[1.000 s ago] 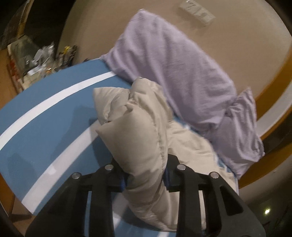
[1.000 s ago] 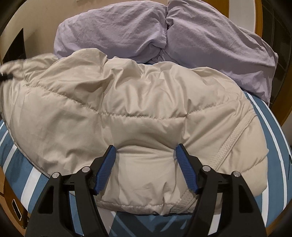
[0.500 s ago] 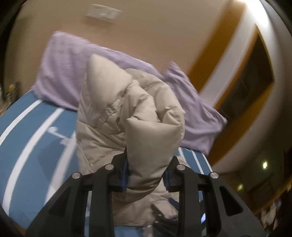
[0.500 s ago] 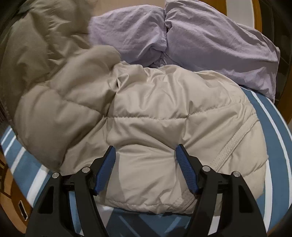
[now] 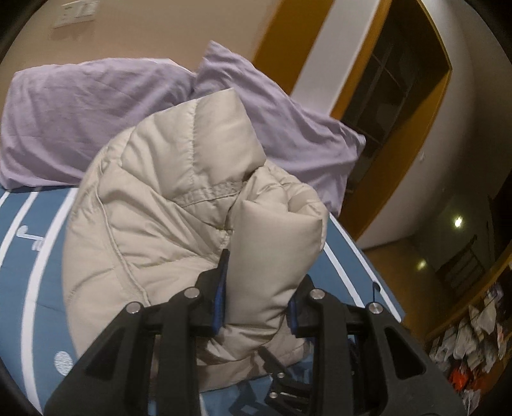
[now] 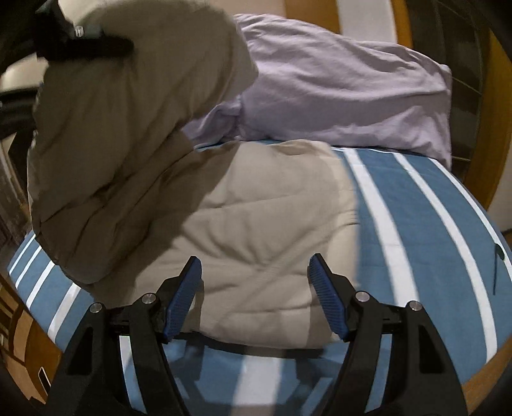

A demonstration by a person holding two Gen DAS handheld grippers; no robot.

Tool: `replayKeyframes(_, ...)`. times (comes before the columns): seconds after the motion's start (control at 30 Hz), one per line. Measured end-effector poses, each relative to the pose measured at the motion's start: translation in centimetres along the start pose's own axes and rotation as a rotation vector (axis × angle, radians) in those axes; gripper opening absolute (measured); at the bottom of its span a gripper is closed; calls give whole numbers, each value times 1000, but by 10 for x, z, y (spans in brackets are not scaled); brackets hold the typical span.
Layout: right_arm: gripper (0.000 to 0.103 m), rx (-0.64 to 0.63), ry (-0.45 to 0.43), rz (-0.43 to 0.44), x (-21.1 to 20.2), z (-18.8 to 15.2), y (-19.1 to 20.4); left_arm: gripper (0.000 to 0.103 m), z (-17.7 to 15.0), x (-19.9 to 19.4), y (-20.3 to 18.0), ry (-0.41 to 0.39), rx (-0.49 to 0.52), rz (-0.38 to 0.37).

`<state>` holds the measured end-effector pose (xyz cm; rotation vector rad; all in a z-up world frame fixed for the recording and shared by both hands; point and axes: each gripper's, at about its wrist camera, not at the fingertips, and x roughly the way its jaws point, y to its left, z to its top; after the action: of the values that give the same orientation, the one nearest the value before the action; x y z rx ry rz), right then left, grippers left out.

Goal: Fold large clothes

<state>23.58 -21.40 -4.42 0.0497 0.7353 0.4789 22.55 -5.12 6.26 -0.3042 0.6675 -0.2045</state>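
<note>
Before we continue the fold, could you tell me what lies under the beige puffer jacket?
The jacket rests on the blue, white-striped bed cover. Whatever lies beneath its padded bulk is covered.

1. Bed (image 5: 35, 288): blue cover with white stripes, fills the lower half of both views.
2. Two lilac pillows (image 5: 80, 112) at the head, 10–1 o'clock in the left view, touching each other; the right view shows them at 12–2 o'clock (image 6: 336, 89).
3. Beige wall (image 5: 160, 28) behind the pillows, with a white switch plate (image 5: 75, 14) at 11 o'clock.
4. Orange-framed dark opening (image 5: 406, 86) at 1–2 o'clock, a white strip along its left side.
5. Glossy floor (image 5: 416, 281) at 3–4 o'clock, carrying two bright light reflections.
6. Cluttered shelf (image 5: 473, 339) at 4 o'clock, contents too small to tell.
</note>
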Motion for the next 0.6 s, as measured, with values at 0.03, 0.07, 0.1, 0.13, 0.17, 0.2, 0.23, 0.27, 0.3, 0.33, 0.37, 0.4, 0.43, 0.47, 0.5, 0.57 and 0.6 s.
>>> replayKeyframes(0.03, 76, 12, -6, -14, -2, -1, -8, 29, -3, 8, -6, 13, 8, -2)
replayKeyframes(0.07, 77, 20, -8, -23, -3, -1, -13, 29, -6, 16, -13, 29, 17, -2)
replayKeyframes(0.1, 77, 29, -9, -34, -4, -3, -18, 29, -9, 22, -16, 43, 24, -2)
replayKeyframes(0.13, 77, 39, -9, -42, -5, -4, -24, 29, -13, 29, -21, 57, 32, -2)
replayKeyframes(0.17, 77, 54, -8, -49, -6, -5, -31, 29, -18, 33, -22, 69, 38, -2)
replayKeyframes(0.2, 77, 69, -6, -56, -6, -7, -38, 29, -22, 40, -28, 86, 48, -1)
replayKeyframes(0.23, 77, 84, -5, -63, -6, -8, -45, 29, -27, 47, -33, 103, 59, 0)
replayKeyframes(0.27, 77, 98, -4, -69, -6, -10, -51, 29, -31, 53, -38, 118, 71, 4)
replayKeyframes(0.3, 77, 112, -3, -73, -7, -11, -57, 30, -36, 57, -43, 131, 87, 10)
replayKeyframes(0.33, 77, 130, -3, -76, -8, -13, -63, 30, -39, 60, -46, 139, 102, 18)
replayKeyframes(0.37, 77, 141, -5, -81, -10, -14, -67, 32, -42, 63, -52, 146, 123, 27)
replayKeyframes(0.4, 77, 150, -6, -87, -11, -15, -71, 34, -44, 65, -57, 150, 142, 33)
replayKeyframes(0.43, 77, 156, -8, -90, -14, -17, -74, 39, -42, 66, -60, 153, 150, 35)
replayKeyframes(0.47, 77, 163, -10, -94, -14, -17, -78, 43, -42, 65, -63, 151, 158, 40)
replayKeyframes(0.5, 77, 170, -11, -98, -15, -17, -82, 46, -42, 63, -65, 148, 166, 43)
replayKeyframes(0.57, 77, 181, -15, -104, -18, -17, -87, 62, -38, 55, -68, 140, 167, 29)
replayKeyframes(0.6, 77, 188, -19, -106, -20, -18, -90, 63, -35, 51, -68, 129, 165, 23)
